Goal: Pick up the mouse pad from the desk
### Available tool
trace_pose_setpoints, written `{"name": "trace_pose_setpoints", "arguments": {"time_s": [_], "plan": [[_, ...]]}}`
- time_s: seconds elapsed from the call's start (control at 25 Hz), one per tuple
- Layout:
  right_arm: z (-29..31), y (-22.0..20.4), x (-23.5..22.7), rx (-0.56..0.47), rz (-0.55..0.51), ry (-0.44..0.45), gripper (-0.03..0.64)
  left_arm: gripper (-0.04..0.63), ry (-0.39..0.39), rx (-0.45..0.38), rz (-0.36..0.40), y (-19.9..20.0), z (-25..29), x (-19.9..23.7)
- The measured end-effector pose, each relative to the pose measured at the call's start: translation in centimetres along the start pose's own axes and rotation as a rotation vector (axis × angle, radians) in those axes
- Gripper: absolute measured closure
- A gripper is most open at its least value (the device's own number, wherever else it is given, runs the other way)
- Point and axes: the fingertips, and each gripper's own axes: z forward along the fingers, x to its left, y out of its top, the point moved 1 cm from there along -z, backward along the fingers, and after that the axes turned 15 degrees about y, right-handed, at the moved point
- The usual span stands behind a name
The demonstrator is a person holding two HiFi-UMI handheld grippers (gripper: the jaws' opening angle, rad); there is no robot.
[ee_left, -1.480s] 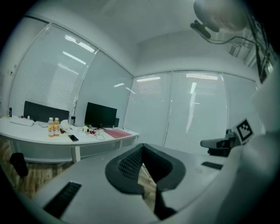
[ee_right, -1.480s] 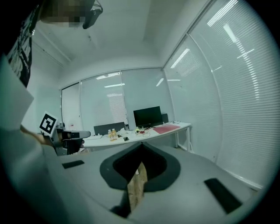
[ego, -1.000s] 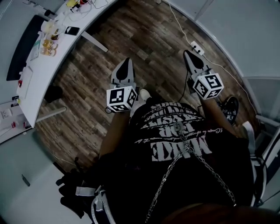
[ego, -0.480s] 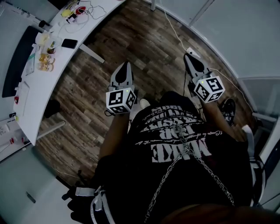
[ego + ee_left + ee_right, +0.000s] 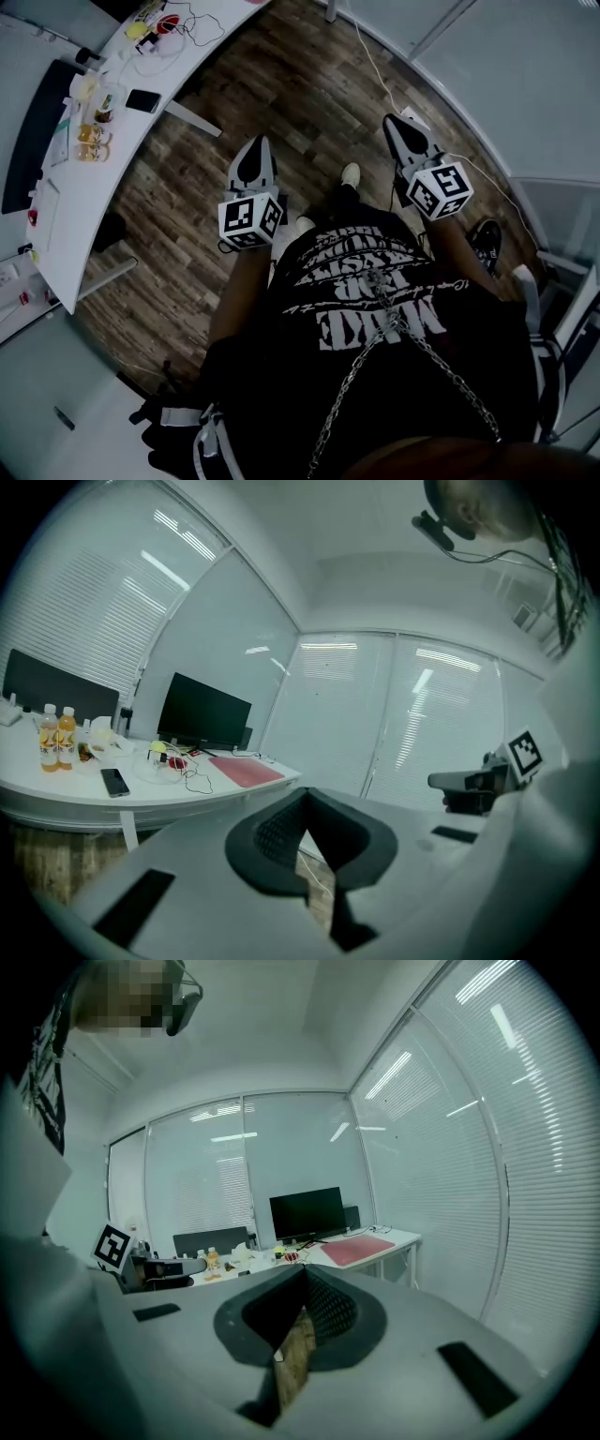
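- Mouse pad (image 5: 246, 771): a flat, rectangular, pinkish-red sheet that lies flat at the far end of the curved white desk (image 5: 66, 794). It sits just in front of the black flat-screen monitor (image 5: 204, 710).
- In the right gripper view the mouse pad (image 5: 356, 1250) lies on the same end of the desk, with nothing on top of it.
- Just beside it, toward the middle of the desk, lies a tangle of thin dark cables (image 5: 192, 780) with small red and yellow items among them.
- Left gripper (image 5: 255, 150): white, with a marker cube. It is held about level in front of the person's torso. Its black-padded jaws are pressed together with nothing between them.
- Right gripper (image 5: 394, 127): in the same pose, side by side with the left. Its jaws are together and empty too.
- Both grippers are over the floor, well apart from the desk and the pad.
- Farther along the desk stand two clear bottles of orange drink (image 5: 54, 738), and a black phone (image 5: 114, 781) lies flat near the edge.
- Brown wood-plank floor (image 5: 281, 84), with a white cable running across it.
- Walls of glass panels with closed white blinds (image 5: 450, 1176) surround the room.
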Motion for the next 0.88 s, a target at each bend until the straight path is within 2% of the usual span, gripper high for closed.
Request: {"name": "trace_pose_setpoints", "arguments": {"time_s": [0.16, 0.48, 0.88], "plan": [[1.4, 0.4, -3.2, 0.006, 0.006, 0.030, 0.617, 0.589, 0.011, -0.010, 0.019, 1.0, 3.4, -1.1], [3.3, 1.4, -10.3, 0.051, -0.040, 0.055, 0.617, 0.589, 0.036, 0.006, -0.004, 1.0, 10.5, -4.8], [2.7, 4.7, -18.8, 0.017, -0.061, 0.115, 0.617, 0.589, 0.074, 0.000, 0.010, 1.7, 17.4, -10.9]]}}
